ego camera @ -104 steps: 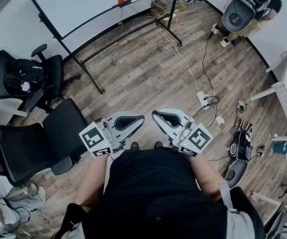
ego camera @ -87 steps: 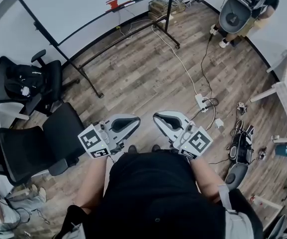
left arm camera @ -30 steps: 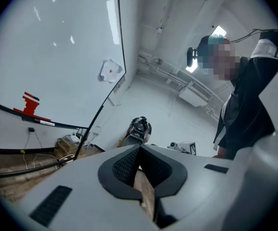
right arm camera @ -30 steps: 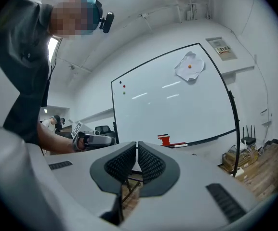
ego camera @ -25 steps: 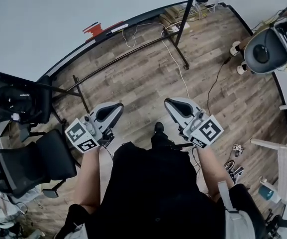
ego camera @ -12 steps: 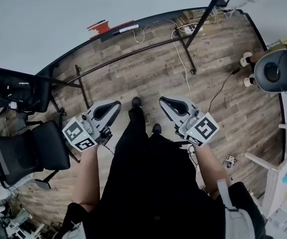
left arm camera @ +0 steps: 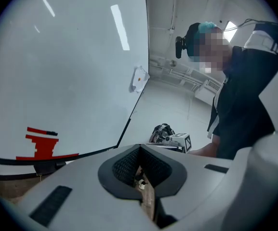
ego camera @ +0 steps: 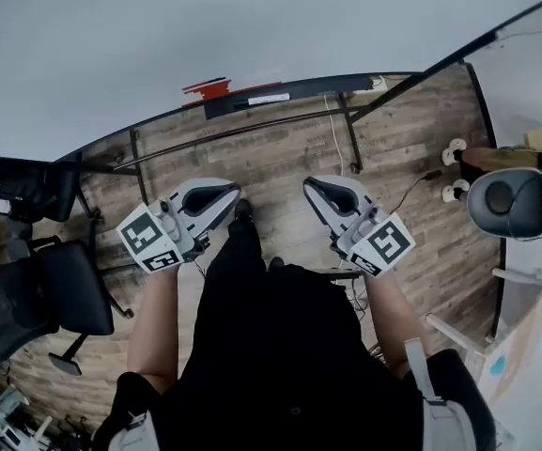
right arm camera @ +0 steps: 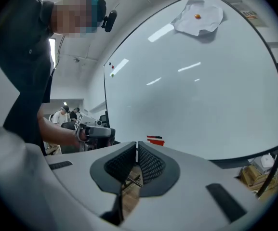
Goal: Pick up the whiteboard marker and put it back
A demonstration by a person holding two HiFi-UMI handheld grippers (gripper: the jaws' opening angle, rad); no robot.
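The person had walked closer: the whiteboard (ego camera: 158, 36) and its tray (ego camera: 346, 83) lay nearer ahead of the claws than a second before, so the pickup looked close. There were two claws, left claw (ego camera: 222, 192) and right claw (ego camera: 316, 187), each pressed together and empty. One slim marker (ego camera: 269, 98) lay on the tray, ahead between them, beside one red block (ego camera: 209, 88).

light: bright, even, overhead | glare: lamp streaks on glossy white whiteboard (left arm camera: 71, 71) | edges: strong fisheye bending, dark corners
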